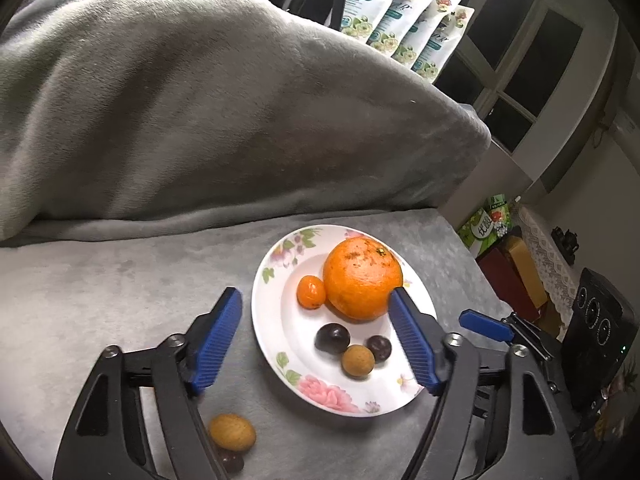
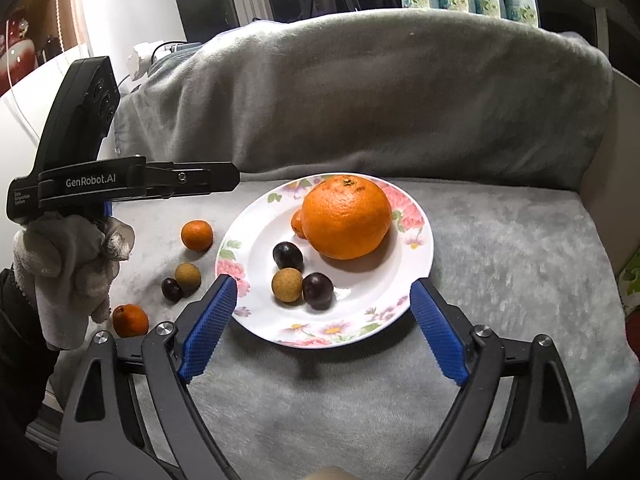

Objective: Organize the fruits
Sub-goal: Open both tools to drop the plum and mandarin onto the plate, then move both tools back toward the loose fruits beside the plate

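- Both claws wide open, nothing held. Left claw (image 1: 316, 322) and right claw (image 2: 324, 308) each hover over the near rim of the plate (image 2: 420, 264), pointing down at an angle.
- Plate already holds: big orange (image 2: 346, 218), a small mandarin (image 1: 311, 291) tucked against its left side, two dark plums (image 2: 287, 255) (image 2: 317, 291), one tan longan (image 2: 287, 285) touching both.
- Still loose on the grey blanket, all to the left of the plate in the right wrist view: mandarin (image 2: 197, 235), longan (image 2: 188, 274) touching a dark plum (image 2: 172, 289), second mandarin (image 2: 130, 321) nearest the gloved hand (image 2: 68, 264).
- Key relation: the loose fruit sits on the left claw's side, below and behind its left finger (image 1: 216, 336). The left wrist view shows only the loose longan (image 1: 232, 432) and part of the plum (image 1: 230, 462) low between the claw's arms, so it is overshooting them.
- Judgement: left hand is the nearer one; it would have to pull back and drop toward itself to get the longan/plum pair between the fingers. Right claw would have to cross the plate to reach any of them.
- Fruits are near round, no long axis to align to. Longan and plum touch, so a wide grab may catch both or knock one away.
- Roughly halfway: five on the plate, four off.
- Surface is a blanket-covered seat, soft, with a cushion (image 2: 380, 92) behind.
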Demonstrator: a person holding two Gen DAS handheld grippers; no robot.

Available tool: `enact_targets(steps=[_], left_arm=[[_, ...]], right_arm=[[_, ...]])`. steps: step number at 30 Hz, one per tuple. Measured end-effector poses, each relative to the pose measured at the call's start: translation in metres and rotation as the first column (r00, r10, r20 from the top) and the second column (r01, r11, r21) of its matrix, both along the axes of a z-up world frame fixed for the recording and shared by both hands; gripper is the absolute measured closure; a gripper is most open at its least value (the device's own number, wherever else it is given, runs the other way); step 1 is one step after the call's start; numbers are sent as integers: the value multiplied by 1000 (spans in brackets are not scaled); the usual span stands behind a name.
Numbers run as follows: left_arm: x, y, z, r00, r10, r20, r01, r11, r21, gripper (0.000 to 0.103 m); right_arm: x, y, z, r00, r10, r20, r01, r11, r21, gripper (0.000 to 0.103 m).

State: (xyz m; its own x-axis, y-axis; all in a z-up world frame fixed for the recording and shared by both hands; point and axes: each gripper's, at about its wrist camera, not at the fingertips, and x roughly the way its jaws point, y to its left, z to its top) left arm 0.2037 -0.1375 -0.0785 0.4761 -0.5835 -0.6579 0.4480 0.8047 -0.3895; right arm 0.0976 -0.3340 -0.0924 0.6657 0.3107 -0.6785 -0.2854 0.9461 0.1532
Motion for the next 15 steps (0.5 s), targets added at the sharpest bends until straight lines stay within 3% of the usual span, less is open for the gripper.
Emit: enact_targets(steps=[15], left_arm=[[-4, 40, 7, 998, 62, 29, -62, 998, 20, 25]], right_arm=[[-13, 12, 11, 999, 30, 22, -31, 999, 28, 12]])
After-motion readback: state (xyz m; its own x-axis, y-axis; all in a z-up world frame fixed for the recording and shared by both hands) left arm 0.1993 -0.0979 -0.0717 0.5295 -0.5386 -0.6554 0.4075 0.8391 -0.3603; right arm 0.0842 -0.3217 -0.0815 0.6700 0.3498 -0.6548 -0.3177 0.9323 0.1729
